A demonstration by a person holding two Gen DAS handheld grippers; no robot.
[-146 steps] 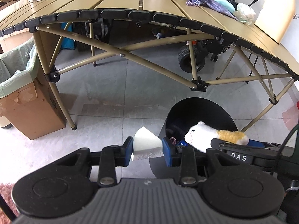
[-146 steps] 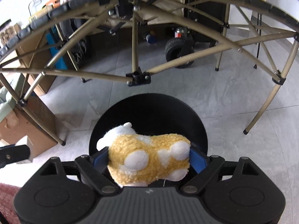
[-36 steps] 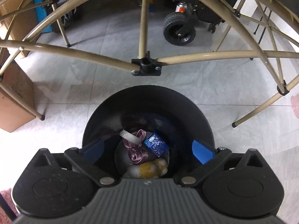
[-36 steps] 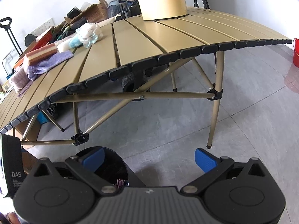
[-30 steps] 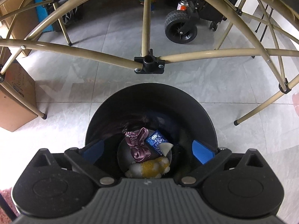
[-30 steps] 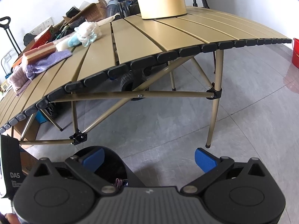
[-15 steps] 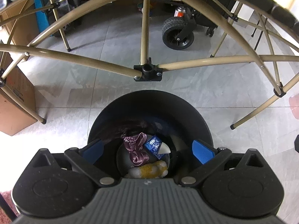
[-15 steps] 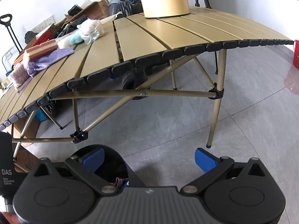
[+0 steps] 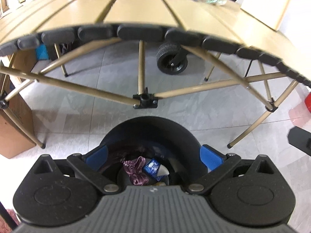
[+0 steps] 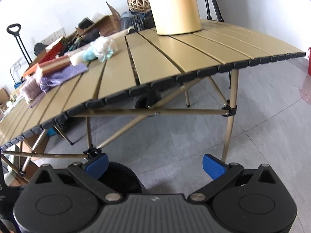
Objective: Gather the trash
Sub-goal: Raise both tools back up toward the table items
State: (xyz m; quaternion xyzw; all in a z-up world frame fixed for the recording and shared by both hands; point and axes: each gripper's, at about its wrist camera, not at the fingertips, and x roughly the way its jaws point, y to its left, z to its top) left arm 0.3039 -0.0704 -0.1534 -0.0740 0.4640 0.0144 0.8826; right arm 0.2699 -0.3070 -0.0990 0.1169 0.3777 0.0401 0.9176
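Black plastic forms the round bin (image 9: 150, 128) just below and ahead of the left claw (image 9: 153, 156), whose blue pads are spread wide with nothing between them; the right claw (image 10: 155, 164) is likewise released and empty, the same bin (image 10: 120, 176) sitting low to its left. Inside the bin lie a crumpled mauve ribbon (image 9: 136, 171), a blue wrapper (image 9: 152, 167) and a pale scrap beside it, so the drop-off looks finished, and the step in hand seems to be going for more trash. That next move calls for lifting both claws to the tan slatted worktop (image 10: 165, 58) above and ahead, where a purple cloth (image 10: 62, 75), a crinkled clear bag (image 10: 105, 48) and a striped block (image 10: 53, 65) wait well beyond reach. Which of these count as trash I cannot tell. The bin's floor is mostly hidden by the claw body, and the left view is blurred.
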